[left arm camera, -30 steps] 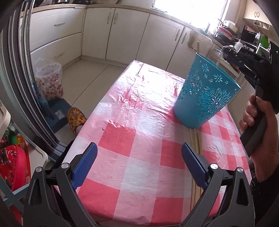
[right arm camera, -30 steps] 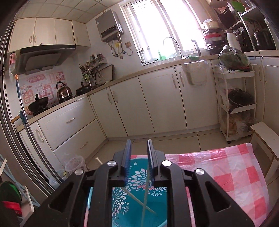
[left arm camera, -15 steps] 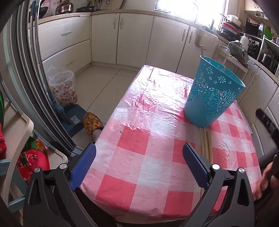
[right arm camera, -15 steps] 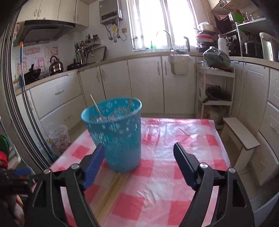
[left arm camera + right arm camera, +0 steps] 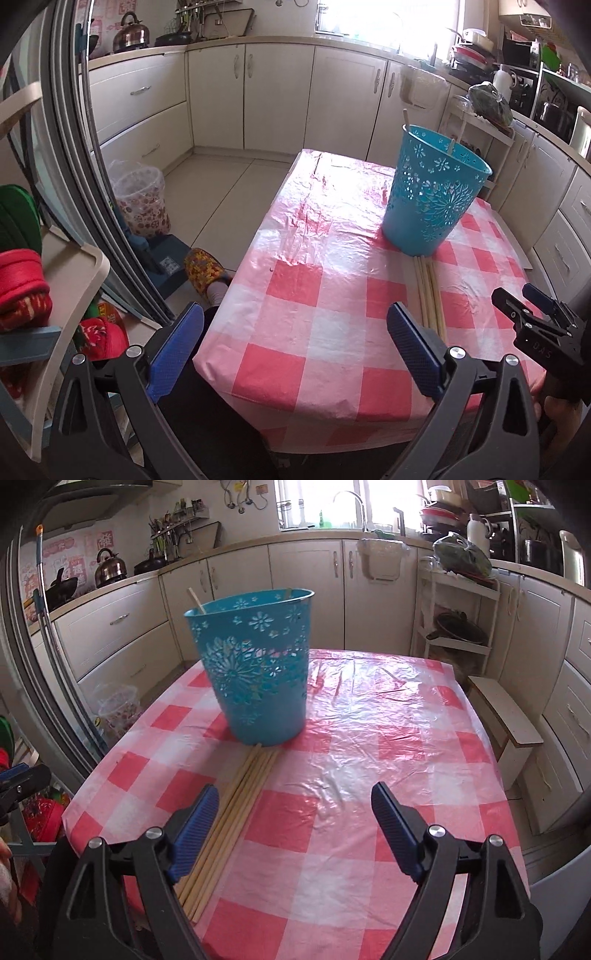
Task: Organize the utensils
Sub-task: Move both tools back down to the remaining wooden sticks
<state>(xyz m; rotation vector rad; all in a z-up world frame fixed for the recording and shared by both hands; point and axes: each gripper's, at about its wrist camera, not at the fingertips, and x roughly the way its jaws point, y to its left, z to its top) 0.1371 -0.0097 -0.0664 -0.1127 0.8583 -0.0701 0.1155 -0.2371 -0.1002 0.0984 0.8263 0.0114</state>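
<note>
Both tools hang over the near edge of the checked surface [image 5: 369, 738] with jaws spread wide and nothing between them: the right tool [image 5: 291, 834] sits just right of the chopstick bundle's near end, while the left tool [image 5: 295, 350] hovers over bare cloth left of the bundle. Beyond them, the pale wooden chopsticks [image 5: 236, 805] lie side by side on the cloth, their far tips touching the foot of the blue cut-out bucket [image 5: 258, 664]. Two more sticks [image 5: 195, 600] poke above the bucket's rim. Farther off stand cream kitchen cabinets [image 5: 306, 590].
</note>
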